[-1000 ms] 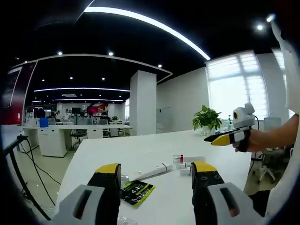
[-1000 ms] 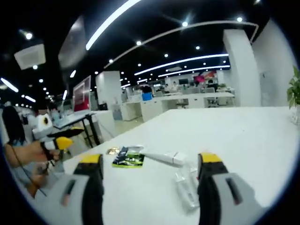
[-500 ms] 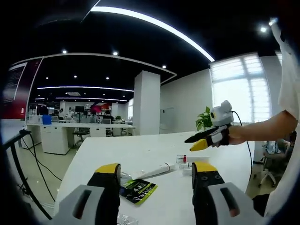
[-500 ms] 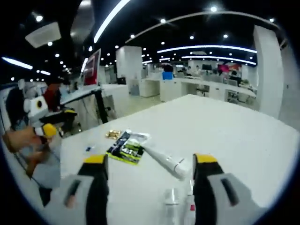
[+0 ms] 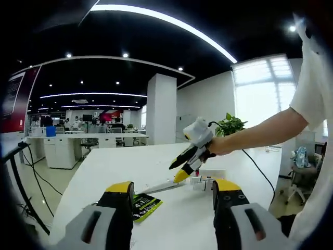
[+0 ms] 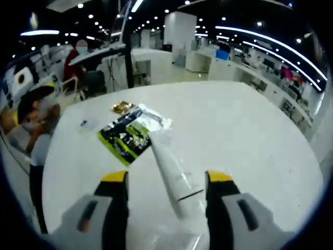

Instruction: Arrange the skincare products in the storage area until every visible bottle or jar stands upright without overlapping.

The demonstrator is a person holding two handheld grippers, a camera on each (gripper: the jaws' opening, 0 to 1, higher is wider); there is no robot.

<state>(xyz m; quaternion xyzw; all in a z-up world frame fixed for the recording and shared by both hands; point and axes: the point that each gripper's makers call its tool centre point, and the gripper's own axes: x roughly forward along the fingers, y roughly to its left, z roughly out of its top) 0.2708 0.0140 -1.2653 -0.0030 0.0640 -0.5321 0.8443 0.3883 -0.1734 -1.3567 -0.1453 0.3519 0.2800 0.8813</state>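
A white tube (image 6: 169,169) lies flat on the white table (image 6: 250,130), running between the wide-apart jaws of my open right gripper (image 6: 166,178), which hovers just over it. Beside the tube's far end lies a green-and-black sachet (image 6: 126,136). In the left gripper view the right gripper (image 5: 177,171) comes in from the right on a person's arm, tips down at the tube (image 5: 162,185). Small clear bottles (image 5: 204,180) lie on their sides behind it. My left gripper (image 5: 173,190) stands open and holds nothing, back from the sachet (image 5: 139,203).
A small gold packet (image 6: 121,107) and a tiny blue item (image 6: 83,123) lie near the table's far edge. A potted plant (image 5: 230,125) stands at the back of the table (image 5: 130,161). Office desks and a seated person (image 6: 78,67) are beyond.
The right gripper has swung in from the right and down over the white tube, so its view now looks steeply onto the table. The left gripper has barely moved.
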